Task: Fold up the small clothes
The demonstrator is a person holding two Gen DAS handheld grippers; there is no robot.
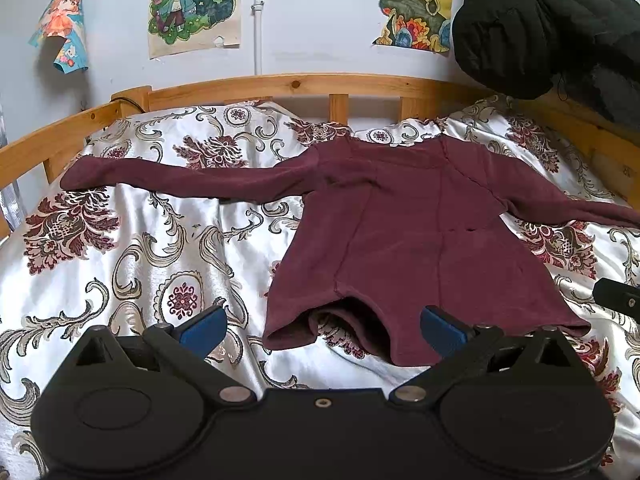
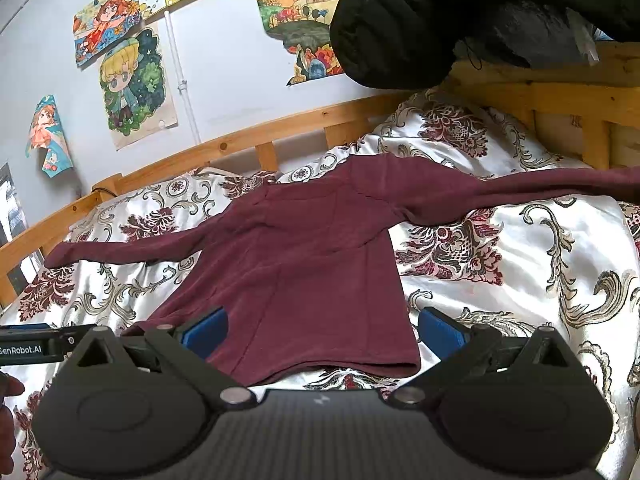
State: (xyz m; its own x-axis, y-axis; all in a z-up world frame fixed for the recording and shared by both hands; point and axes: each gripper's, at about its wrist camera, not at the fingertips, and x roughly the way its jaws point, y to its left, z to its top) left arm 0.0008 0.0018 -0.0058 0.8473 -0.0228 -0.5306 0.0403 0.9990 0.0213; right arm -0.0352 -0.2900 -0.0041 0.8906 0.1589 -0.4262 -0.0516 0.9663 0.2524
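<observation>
A small maroon long-sleeved top [image 1: 400, 232] lies flat on the patterned bedspread [image 1: 140, 248], sleeves spread left and right, hem toward me. My left gripper [image 1: 324, 326] is open, its blue pads either side of the hem's left part, just above it. In the right wrist view the top [image 2: 304, 264] lies the same way, and my right gripper [image 2: 322, 330] is open over the hem's right part. The left gripper's body [image 2: 36, 346] shows at that view's left edge. The right gripper's tip [image 1: 616, 294] shows at the left view's right edge.
A wooden bed rail [image 1: 280, 88] runs along the far side and the right end [image 2: 560, 96]. A black padded jacket [image 1: 552, 28] hangs over the right corner. Drawings [image 1: 196, 4] are stuck on the wall behind.
</observation>
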